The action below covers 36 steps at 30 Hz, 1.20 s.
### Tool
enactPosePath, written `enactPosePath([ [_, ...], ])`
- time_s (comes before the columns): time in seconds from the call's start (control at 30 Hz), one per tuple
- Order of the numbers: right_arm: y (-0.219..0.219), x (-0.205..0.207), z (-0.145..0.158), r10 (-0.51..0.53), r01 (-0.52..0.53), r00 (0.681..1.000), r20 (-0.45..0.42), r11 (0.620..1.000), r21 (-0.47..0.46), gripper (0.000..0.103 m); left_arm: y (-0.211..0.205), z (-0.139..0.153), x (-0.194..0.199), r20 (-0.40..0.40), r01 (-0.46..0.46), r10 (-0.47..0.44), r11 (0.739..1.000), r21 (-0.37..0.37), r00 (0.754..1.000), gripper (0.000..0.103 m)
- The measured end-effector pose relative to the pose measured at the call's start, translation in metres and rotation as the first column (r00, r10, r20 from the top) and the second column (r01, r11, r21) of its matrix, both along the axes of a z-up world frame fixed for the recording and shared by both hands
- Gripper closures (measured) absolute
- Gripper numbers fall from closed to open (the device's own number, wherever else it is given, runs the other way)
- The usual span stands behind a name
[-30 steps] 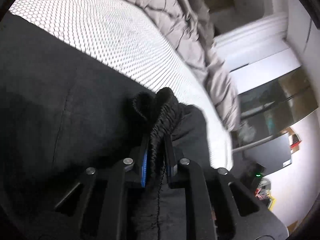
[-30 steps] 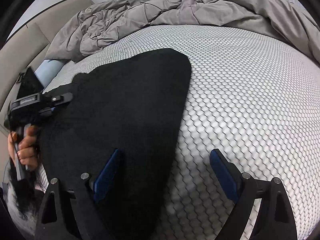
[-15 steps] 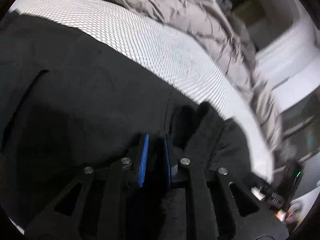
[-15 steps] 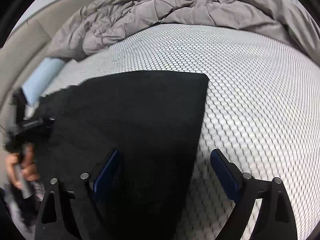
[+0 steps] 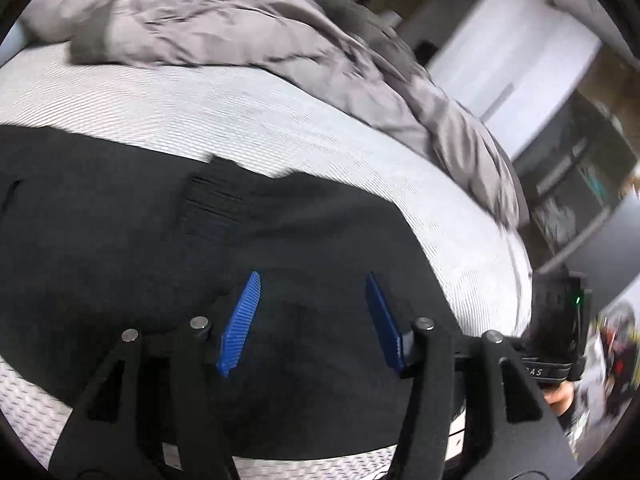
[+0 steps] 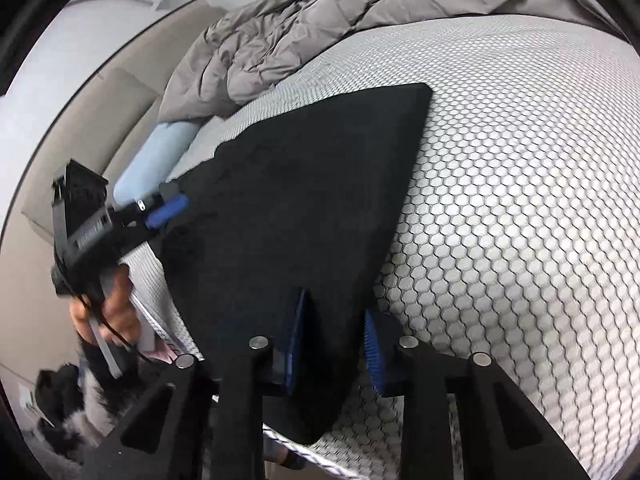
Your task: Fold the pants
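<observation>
Now the left tongs (image 5: 312, 320) stand half open above the black pants (image 5: 120, 248), holding nothing; their jaws have just been opening and let go the bunched waistband they pinched a second ago. The right tongs (image 6: 332, 344), wide apart earlier, have just been closing on the pants' near edge. Pants lie flat on the bed (image 6: 520, 200), a grey duvet (image 5: 200, 20) crumpled behind.

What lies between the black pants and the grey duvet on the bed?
Only bare white mattress cover lies between the pants and the duvet; both views show it.
</observation>
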State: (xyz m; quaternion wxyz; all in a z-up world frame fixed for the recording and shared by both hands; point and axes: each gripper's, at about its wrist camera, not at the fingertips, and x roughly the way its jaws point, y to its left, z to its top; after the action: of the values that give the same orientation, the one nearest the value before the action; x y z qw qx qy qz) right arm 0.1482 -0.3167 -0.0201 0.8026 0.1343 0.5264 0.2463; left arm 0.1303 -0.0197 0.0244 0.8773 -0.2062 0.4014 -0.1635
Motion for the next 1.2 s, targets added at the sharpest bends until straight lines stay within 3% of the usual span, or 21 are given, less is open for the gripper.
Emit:
enactPosePath([
  [0.13,0.018,-0.031,-0.016,0.096,-0.097,0.995,-0.012,0.988,-0.124,0.076,-0.039,-0.01,-0.005,0.008,0.06,-0.061,0.997,0.038,0.998,0.05],
  [0.2,0.012,-0.043,-0.007,0.1,-0.097,0.994,0.042,0.992,-0.081,0.073,-0.064,-0.015,-0.01,0.017,0.118,-0.12,0.99,0.072,0.993,0.05],
  [0.27,-0.003,-0.042,0.002,0.036,-0.037,0.996,0.081,0.999,0.013,0.052,-0.092,-0.019,-0.014,0.025,0.195,-0.198,0.975,0.103,0.98,0.05],
  [0.37,-0.008,-0.018,0.008,-0.055,0.057,0.995,0.079,0.998,-0.024,0.047,-0.138,-0.023,-0.029,0.023,0.327,-0.338,0.924,0.2,0.941,0.043],
  [0.4,-0.004,-0.009,0.008,-0.057,0.06,0.997,0.06,0.997,-0.044,0.047,-0.157,-0.028,-0.035,-0.002,0.374,-0.387,0.889,0.265,0.922,0.041],
  [0.47,0.01,0.015,0.007,-0.033,0.035,0.998,0.058,0.998,-0.05,0.047,-0.176,-0.037,-0.046,-0.023,0.39,-0.411,0.845,0.367,0.911,0.039],
  [0.5,0.018,0.028,0.002,-0.034,0.038,0.998,0.055,0.998,-0.057,0.047,-0.18,-0.04,-0.05,-0.018,0.388,-0.413,0.838,0.384,0.911,0.038],
  [0.6,0.028,0.074,-0.021,-0.065,0.064,0.998,-0.025,0.997,-0.046,0.048,-0.181,-0.045,-0.053,-0.018,0.391,-0.41,0.854,0.344,0.912,0.036],
  [0.67,0.024,0.109,-0.023,-0.112,0.112,0.993,-0.021,0.994,0.003,0.062,-0.178,-0.047,-0.051,-0.013,0.395,-0.414,0.86,0.322,0.91,0.036],
  [0.77,0.037,0.157,-0.023,-0.127,0.127,0.992,0.0,0.992,-0.027,0.077,-0.17,-0.049,-0.051,-0.015,0.412,-0.427,0.862,0.294,0.904,0.036],
  [0.9,0.048,0.215,-0.026,-0.189,0.189,0.982,0.012,0.977,-0.101,0.077,-0.161,-0.048,-0.051,0.009,0.445,-0.462,0.86,0.25,0.887,0.034],
  [1.0,0.046,0.207,-0.013,-0.179,0.182,0.983,0.033,0.98,-0.087,0.064,-0.149,-0.044,-0.052,0.041,0.469,-0.486,0.859,0.205,0.873,0.034],
  [1.03,0.042,0.193,-0.008,-0.177,0.181,0.983,0.052,0.98,-0.081,0.051,-0.141,-0.042,-0.053,0.048,0.467,-0.482,0.866,0.18,0.875,0.034],
  [1.13,0.021,0.135,-0.011,-0.159,0.159,0.987,0.036,0.987,0.017,0.047,-0.107,-0.031,-0.049,0.059,0.395,-0.401,0.915,0.087,0.914,0.034],
  [1.2,0.01,0.111,-0.023,-0.167,0.169,0.986,-0.024,0.979,0.113,0.048,-0.083,-0.025,-0.044,0.072,0.326,-0.328,0.945,0.037,0.942,0.034],
])
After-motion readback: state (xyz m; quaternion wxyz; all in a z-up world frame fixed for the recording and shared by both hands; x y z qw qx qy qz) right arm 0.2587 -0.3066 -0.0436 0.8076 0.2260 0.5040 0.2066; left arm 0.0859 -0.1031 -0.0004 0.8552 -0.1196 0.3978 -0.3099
